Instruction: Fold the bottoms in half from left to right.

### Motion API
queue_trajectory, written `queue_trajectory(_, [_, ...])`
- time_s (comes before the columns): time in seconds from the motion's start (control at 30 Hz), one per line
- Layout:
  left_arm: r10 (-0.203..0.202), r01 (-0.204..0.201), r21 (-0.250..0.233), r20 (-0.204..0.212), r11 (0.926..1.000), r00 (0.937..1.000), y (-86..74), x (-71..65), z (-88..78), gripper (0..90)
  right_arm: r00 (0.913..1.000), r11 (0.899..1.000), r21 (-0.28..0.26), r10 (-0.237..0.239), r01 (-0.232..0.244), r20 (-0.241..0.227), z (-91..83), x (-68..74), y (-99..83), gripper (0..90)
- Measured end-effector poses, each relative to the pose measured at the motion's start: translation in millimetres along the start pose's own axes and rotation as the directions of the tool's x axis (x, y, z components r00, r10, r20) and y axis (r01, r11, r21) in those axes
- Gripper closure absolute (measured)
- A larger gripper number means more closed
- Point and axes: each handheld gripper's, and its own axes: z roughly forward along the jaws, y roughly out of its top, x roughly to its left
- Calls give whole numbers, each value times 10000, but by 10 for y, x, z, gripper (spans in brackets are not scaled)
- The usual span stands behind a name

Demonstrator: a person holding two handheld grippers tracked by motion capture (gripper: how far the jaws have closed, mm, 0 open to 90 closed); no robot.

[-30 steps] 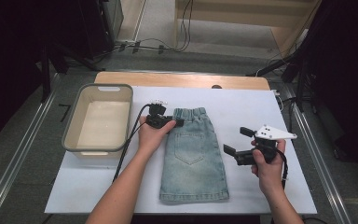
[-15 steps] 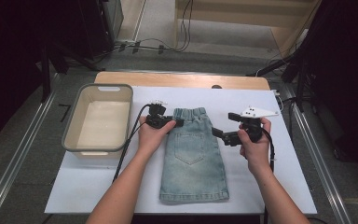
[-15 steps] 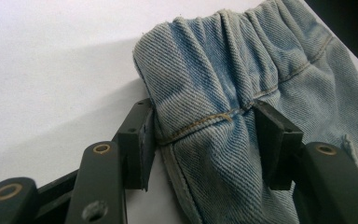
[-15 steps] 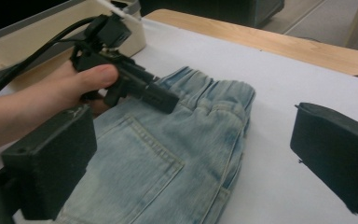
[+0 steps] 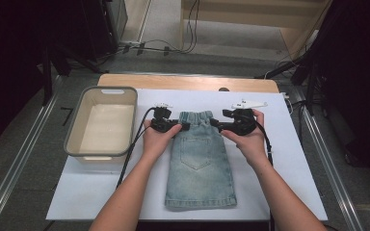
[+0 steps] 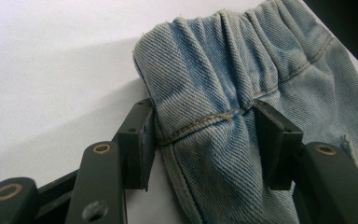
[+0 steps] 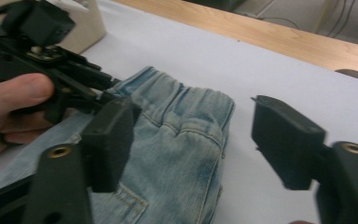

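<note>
A light blue denim skirt (image 5: 200,163) lies flat on the white sheet (image 5: 284,163), elastic waistband at the far end. My left gripper (image 5: 185,126) is shut on the waistband's left corner; in the left gripper view its pads (image 6: 140,140) squeeze the bunched denim (image 6: 214,84) from both sides. My right gripper (image 5: 215,122) sits at the waistband's right corner and its jaws have just been closing. In the right gripper view the corner of the skirt (image 7: 186,135) lies between the jaws of the right gripper (image 7: 196,140), with a gap at the right pad (image 7: 284,135), so it is open.
A beige plastic basin (image 5: 74,139) stands on the sheet to the left of the skirt, close to my left hand. The wooden table edge (image 5: 188,82) runs behind the sheet. Metal rails (image 5: 327,168) flank the table. The left gripper (image 7: 74,84) shows beyond the skirt.
My right hand has moved left and away from me, from beside the skirt's middle to the waistband's right corner, and its jaws have narrowed. The left hand has stayed on the left corner.
</note>
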Motion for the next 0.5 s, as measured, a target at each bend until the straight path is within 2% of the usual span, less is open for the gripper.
queue_trajectory(0.17, [26, -26, 17, 10, 10000, 10000, 0, 3, -1, 446, 9999, 9997, 233, 18, -22, 140, 147, -15, -12, 460])
queue_trajectory(0.23, [24, -24, 9, 8, 10000, 10000, -1, 2, -1, 446, 9997, 9994, 318, 164, -169, 163, 197, -36, -18, 462])
queue_trajectory(0.4, [42, -42, 17, 8, 10000, 10000, -2, 4, -2, 446, 9963, 9947, 803, 587, -637, 631, 331, -127, -83, 458])
queue_trajectory(0.5, [36, -36, 12, 37, 10000, 10000, -2, 7, -2, 446, 9954, 9901, 1083, 853, -895, 430, 394, -190, -141, 449])
